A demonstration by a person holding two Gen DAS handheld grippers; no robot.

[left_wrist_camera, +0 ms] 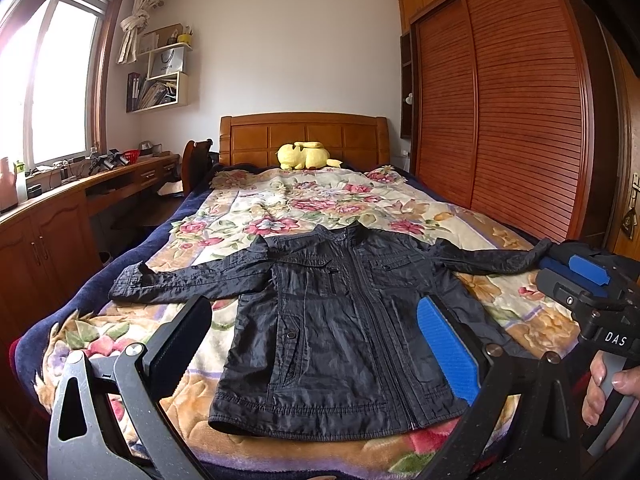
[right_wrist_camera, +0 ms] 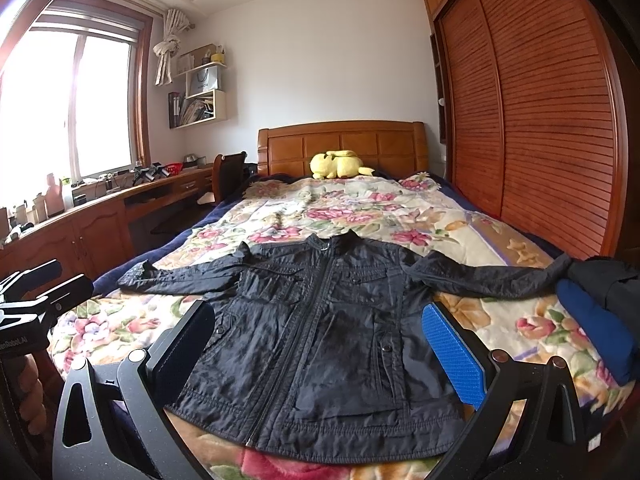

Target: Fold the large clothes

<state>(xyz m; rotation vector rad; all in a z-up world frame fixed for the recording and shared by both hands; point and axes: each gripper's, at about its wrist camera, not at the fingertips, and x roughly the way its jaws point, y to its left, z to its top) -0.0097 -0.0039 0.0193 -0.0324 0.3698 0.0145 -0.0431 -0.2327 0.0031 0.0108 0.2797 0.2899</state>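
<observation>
A black zip-up jacket [left_wrist_camera: 332, 320] lies flat and face up on the floral bedspread [left_wrist_camera: 280, 208], zipped, both sleeves spread out to the sides. It also shows in the right wrist view [right_wrist_camera: 320, 340]. My left gripper [left_wrist_camera: 316, 344] is open and empty, held above the bed's foot over the jacket's hem. My right gripper [right_wrist_camera: 320, 352] is open and empty at the same height. The right gripper also shows at the right edge of the left wrist view [left_wrist_camera: 588, 280]. The left gripper shows at the left edge of the right wrist view [right_wrist_camera: 40, 292].
A yellow plush toy [left_wrist_camera: 306, 155] lies by the wooden headboard [left_wrist_camera: 304, 132]. Folded dark and blue clothes [right_wrist_camera: 600, 320] sit on the bed's right edge by the jacket's sleeve end. A wooden desk [left_wrist_camera: 80, 192] runs along the left; a slatted wardrobe [left_wrist_camera: 500, 100] stands right.
</observation>
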